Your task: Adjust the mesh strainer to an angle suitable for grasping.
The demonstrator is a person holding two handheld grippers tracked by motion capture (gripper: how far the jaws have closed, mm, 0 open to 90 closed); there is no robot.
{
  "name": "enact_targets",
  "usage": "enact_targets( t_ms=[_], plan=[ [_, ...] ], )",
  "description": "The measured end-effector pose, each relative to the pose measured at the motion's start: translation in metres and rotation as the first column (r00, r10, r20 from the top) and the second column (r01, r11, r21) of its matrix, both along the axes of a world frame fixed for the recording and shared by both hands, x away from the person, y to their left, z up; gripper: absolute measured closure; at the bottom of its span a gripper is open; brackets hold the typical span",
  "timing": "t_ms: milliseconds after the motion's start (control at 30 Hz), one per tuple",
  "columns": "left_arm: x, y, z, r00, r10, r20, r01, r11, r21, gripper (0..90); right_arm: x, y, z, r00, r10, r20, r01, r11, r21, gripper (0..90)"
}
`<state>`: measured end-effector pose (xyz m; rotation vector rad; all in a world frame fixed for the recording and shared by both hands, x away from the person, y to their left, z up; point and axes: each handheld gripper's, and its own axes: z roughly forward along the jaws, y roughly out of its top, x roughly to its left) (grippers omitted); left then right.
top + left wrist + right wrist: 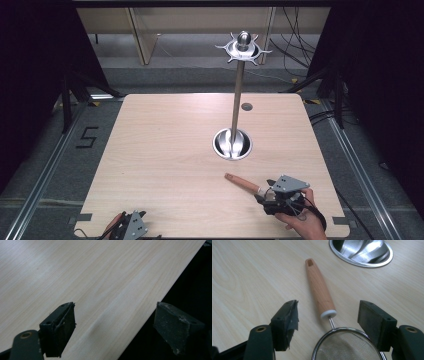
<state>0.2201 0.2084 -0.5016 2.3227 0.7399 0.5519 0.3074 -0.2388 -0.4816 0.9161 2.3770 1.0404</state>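
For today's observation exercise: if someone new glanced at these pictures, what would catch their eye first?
Probably the tall shiny metal stand rising from its round base right of the table's middle, with a ring of hooks at the top. Next, the mesh strainer with its wooden handle, lying flat near the front right edge between the open jaws of the right gripper. The left gripper hangs open over the front left edge.

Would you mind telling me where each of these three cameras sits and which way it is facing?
High view: above the person's side, facing forward and down on the table; shows the left gripper, the right gripper, the right hand, the strainer and the metal stand.
Left gripper view: rides the left gripper, facing bare tabletop and its edge between open black jaws.
Right gripper view: rides the right gripper, facing the strainer between open jaws, the stand's base beyond.
Shared: high and right gripper views both show strainer and stand.
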Motion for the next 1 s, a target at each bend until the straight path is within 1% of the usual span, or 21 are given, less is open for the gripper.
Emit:
enact_targets(
  t_ms=[33, 100, 333, 400, 433, 467, 500, 533, 567, 600, 633, 667, 700, 733, 767, 800, 833, 900, 933, 967, 1000],
  plan=[
    [0.0, 0.0002, 0.0003, 1.0, -0.002, -0.002, 0.002, 1.0, 0.001, 16.6, 0.0001, 0.0, -0.0001, 1.0, 0.002, -0.002, -0.002, 1.0, 0.0, 33.3],
    [0.0001, 0.0, -0.0002, 1.0, 0.001, 0.0, -0.001, 1.0, 0.001, 16.6, -0.0001, 0.001, 0.0003, 0.9996, 0.003, -0.029, -0.003, 1.0, 0.009, 33.3],
    [-0.0001, 0.0, 0.0, 1.0, 0.0, -0.003, 0.0, 1.0, 0.0, 16.6, -0.0005, 0.0019, -0.0003, 0.9997, -0.005, -0.025, 0.005, 1.0, 0.003, 33.3],
    [0.0001, 0.0001, 0.0001, 1.0, 0.001, -0.003, -0.001, 1.0, 0.001, 16.6, 0.0, 0.002, -0.001, 0.9997, 0.0, -0.026, 0.0, 1.0, 0.001, 33.2],
    [0.0001, 0.0001, 0.0, 1.0, 0.0, -0.003, 0.0, 1.0, 0.0, 16.6, 0.0006, 0.0018, -0.0008, 0.9999, 0.006, -0.015, -0.006, 1.0, -0.003, 33.2],
    [0.0, 0.0001, -0.0001, 1.0, 0.0, -0.004, 0.0, 1.0, 0.0, 16.6, -0.0001, 0.0027, -0.0005, 0.9995, 0.0, -0.031, 0.0, 1.0, 0.007, 33.2],
    [0.0001, 0.0001, -0.0001, 1.0, 0.0, -0.004, 0.0, 1.0, 0.0, 16.6, -0.0002, 0.0029, -0.0005, 0.9994, 0.001, -0.034, -0.001, 1.0, 0.008, 33.1],
    [0.0, 0.0001, 0.0001, 1.0, 0.0, -0.005, 0.0, 1.0, -0.004, 16.6, 0.0002, 0.0028, -0.0005, 0.9997, 0.003, -0.025, -0.003, 1.0, 0.004, 32.9],
    [0.0, 0.0002, 0.0001, 1.0, 0.001, -0.005, -0.001, 1.0, -0.003, 16.6, 0.0003, 0.0031, -0.0009, 0.9995, 0.004, -0.031, -0.004, 1.0, 0.001, 32.7],
    [-0.0002, 0.0003, 0.0004, 1.0, -0.001, -0.007, 0.001, 1.0, -0.005, 16.6, 0.0004, 0.0035, -0.0019, 0.9991, 0.014, -0.041, -0.015, 0.9999, -0.007, 32.7],
    [-0.0001, 0.0004, 0.0004, 1.0, 0.001, -0.005, -0.001, 1.0, -0.004, 16.6, 0.0013, 0.0041, -0.0033, 0.9988, 0.03, -0.038, -0.03, 0.9995, -0.01, 32.7],
    [0.0001, 0.0006, 0.0004, 1.0, 0.002, -0.005, -0.002, 1.0, -0.004, 16.6, 0.0011, 0.004, -0.0032, 0.9994, 0.023, -0.024, -0.024, 0.9996, -0.015, 32.7],
    [0.0, 0.0006, 0.0004, 1.0, 0.006, -0.004, -0.006, 1.0, -0.003, 16.6, 0.001, 0.0054, -0.0024, 0.9986, 0.022, -0.047, -0.022, 0.9998, -0.001, 32.6],
    [-0.0002, 0.0004, 0.0002, 1.0, 0.008, -0.005, -0.008, 1.0, -0.005, 16.6, 0.001, 0.0054, -0.0024, 0.9986, 0.022, -0.047, -0.022, 0.9998, -0.001, 32.6],
    [-0.0004, 0.0003, 0.0, 0.9999, 0.01, -0.006, -0.01, 0.9999, -0.007, 16.6, 0.0008, 0.005, -0.0016, 0.9993, 0.012, -0.034, -0.012, 0.9999, -0.006, 32.6],
    [0.0003, 0.0005, 0.0, 1.0, 0.003, -0.008, -0.003, 1.0, -0.001, 16.6, 0.0012, 0.0051, -0.0014, 0.9994, 0.015, -0.031, -0.016, 0.9999, -0.006, 32.5],
    [0.0006, 0.0002, -0.0009, 1.0, 0.003, -0.006, -0.003, 0.9999, -0.01, 16.6, 0.0015, 0.0056, -0.001, 0.9994, 0.016, -0.032, -0.016, 0.9999, -0.007, 32.5],
    [0.0008, 0.0003, -0.0012, 1.0, 0.004, -0.006, -0.004, 0.9999, -0.011, 16.6, 0.0034, 0.0064, 0.0011, 0.9982, 0.019, -0.056, -0.021, 0.9996, -0.018, 31.9],
    [0.0006, 0.0003, -0.0012, 1.0, 0.005, -0.006, -0.005, 0.9999, -0.012, 16.6, 0.0054, 0.0068, 0.0017, 0.9986, 0.023, -0.047, -0.024, 0.9995, -0.021, 31.8],
    [0.0007, 0.0004, -0.0012, 1.0, 0.006, -0.004, -0.006, 0.9999, -0.012, 16.6, 0.007, 0.007, 0.0034, 0.9983, 0.017, -0.057, -0.018, 0.9997, -0.017, 31.8],
    [0.0007, 0.0008, -0.0001, 0.9999, 0.007, -0.011, -0.007, 1.0, 0.004, 16.6, 0.0076, 0.0075, 0.0051, 0.9983, 0.009, -0.058, -0.01, 0.9999, -0.013, 31.8]
  ],
)
